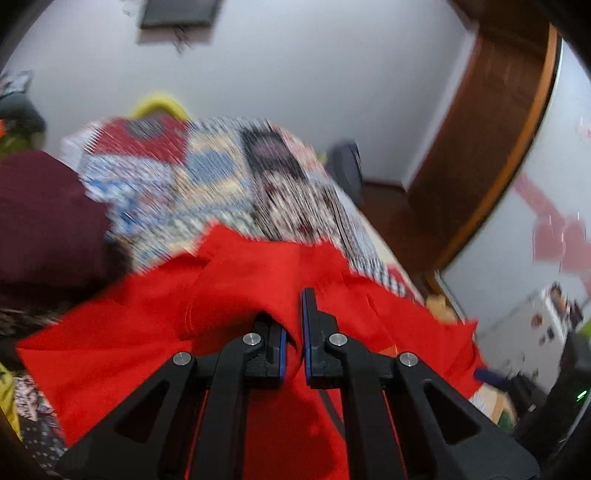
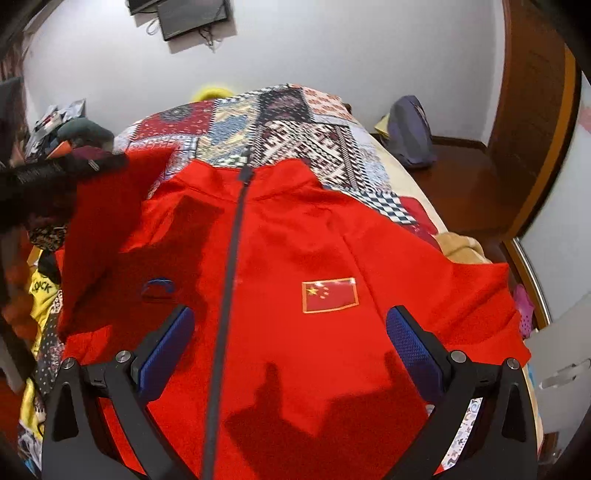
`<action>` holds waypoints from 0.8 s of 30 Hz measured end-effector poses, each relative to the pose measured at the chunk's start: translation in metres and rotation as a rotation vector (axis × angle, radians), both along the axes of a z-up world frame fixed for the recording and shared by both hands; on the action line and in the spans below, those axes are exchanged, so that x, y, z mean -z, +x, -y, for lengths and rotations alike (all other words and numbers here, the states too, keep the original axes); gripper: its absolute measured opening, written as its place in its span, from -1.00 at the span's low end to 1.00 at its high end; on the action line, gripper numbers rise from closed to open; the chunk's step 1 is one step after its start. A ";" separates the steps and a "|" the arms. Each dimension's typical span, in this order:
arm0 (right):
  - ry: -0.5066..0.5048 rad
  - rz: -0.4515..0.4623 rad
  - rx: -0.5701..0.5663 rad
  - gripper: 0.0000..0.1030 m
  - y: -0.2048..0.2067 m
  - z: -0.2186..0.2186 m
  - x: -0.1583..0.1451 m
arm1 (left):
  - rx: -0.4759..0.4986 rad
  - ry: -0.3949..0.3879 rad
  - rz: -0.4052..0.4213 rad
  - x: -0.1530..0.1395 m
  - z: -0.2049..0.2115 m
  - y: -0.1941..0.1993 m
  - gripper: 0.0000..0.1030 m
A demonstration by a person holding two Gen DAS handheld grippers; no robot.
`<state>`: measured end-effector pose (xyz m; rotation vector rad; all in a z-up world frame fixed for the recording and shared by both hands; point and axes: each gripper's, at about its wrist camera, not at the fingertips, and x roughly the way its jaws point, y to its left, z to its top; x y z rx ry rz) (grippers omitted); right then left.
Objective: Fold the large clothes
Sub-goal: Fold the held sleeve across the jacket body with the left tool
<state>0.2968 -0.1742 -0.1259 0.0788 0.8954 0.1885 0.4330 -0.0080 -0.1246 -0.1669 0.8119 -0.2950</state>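
Observation:
A red zip jacket (image 2: 295, 240) lies front up on a patchwork bedspread (image 2: 295, 122). It has a dark zipper (image 2: 232, 258) down the middle and a flag patch (image 2: 330, 295) on the chest. My right gripper (image 2: 291, 317) hovers open over the jacket's chest with nothing between its blue pads (image 2: 413, 350). My left gripper (image 1: 293, 317) is shut on a bunched fold of the red jacket (image 1: 240, 280), and that view is motion-blurred. In the right wrist view the left gripper (image 2: 55, 177) is a dark blur at the left, lifting the jacket's left side.
A heap of mixed clothes (image 2: 40, 295) lies along the bed's left edge. A dark backpack (image 2: 410, 133) sits on the floor at the right, near a wooden door (image 2: 532, 110). A dark screen (image 2: 192, 16) hangs on the white wall behind the bed.

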 end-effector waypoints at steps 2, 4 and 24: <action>0.001 -0.015 0.010 1.00 0.002 0.006 0.005 | 0.046 0.034 -0.050 0.019 0.023 0.002 -0.89; -0.002 -0.026 0.017 1.00 0.003 0.010 0.010 | 0.094 0.076 -0.106 0.040 0.041 0.005 -0.89; -0.011 -0.050 0.010 1.00 0.001 0.004 0.001 | 0.192 0.176 -0.177 0.029 0.010 -0.058 0.31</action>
